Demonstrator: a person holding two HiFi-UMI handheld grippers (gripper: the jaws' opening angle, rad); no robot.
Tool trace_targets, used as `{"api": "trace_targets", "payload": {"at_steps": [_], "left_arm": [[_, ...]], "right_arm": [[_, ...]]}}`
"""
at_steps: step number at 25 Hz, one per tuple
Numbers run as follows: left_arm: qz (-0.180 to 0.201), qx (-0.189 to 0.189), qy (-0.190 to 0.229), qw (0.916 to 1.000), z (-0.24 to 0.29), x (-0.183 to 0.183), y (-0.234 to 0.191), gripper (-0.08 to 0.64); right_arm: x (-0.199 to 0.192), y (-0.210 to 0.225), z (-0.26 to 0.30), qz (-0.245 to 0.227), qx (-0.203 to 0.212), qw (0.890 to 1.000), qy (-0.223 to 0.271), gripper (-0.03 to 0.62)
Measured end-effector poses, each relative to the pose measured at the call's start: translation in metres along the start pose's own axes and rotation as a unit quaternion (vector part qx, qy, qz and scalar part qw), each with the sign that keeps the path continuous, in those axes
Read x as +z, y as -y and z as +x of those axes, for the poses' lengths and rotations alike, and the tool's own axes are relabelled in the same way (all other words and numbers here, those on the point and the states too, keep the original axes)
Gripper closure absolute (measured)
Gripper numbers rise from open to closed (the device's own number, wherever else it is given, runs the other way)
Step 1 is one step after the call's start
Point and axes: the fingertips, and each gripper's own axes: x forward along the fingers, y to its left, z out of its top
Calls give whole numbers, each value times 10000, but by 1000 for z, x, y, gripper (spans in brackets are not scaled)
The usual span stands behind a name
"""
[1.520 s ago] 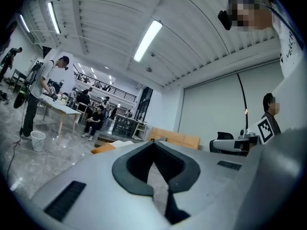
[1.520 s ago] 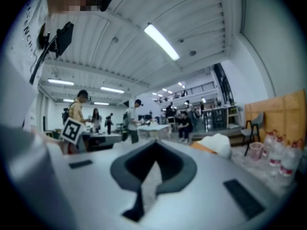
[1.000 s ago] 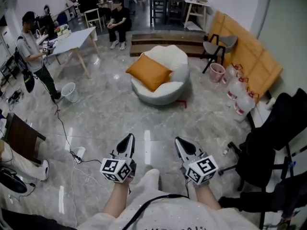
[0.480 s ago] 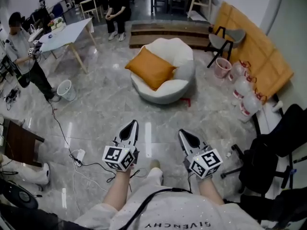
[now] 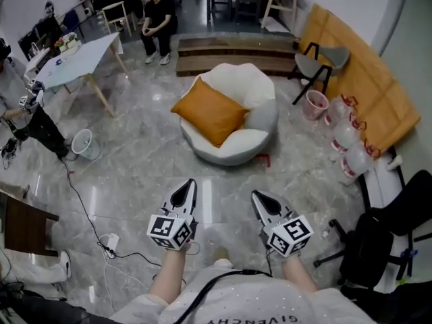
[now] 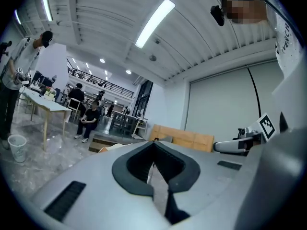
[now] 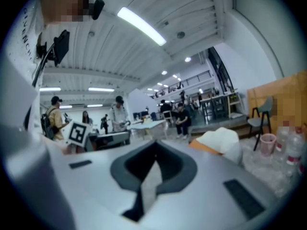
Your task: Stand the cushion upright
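Facing the cushion (image 5: pixel 210 111) on its seat (image 5: pixel 251 144), left tongs (image 5: pixel 187 187) and right tongs (image 5: pixel 258 198) hang closed (both empty).

GIVENCHY, upside down, on the person's white shirt (image 5: pixel 270 304)

A white table (image 5: pixel 74 51) stands far left — pink bucket (image 5: pixel 314 104) and water bottles (image 5: pixel 344 136) right.

Orange cushion (image 5: pixel 210 111), white chair (image 5: pixel 255 96)
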Motion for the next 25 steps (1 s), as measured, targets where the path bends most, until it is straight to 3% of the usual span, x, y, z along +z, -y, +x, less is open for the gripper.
{"api": "trace_targets", "payload": {"at_steps": [14,25], "left_arm": [[-92,385,-109,9992,67,-11,-67,535],[-15,535,124,9985,191,18,-120,535]], "right_arm": [[3,76,90,285,92,9994,-167,575],[45,156,220,173,695,9970,-290,575]]}}
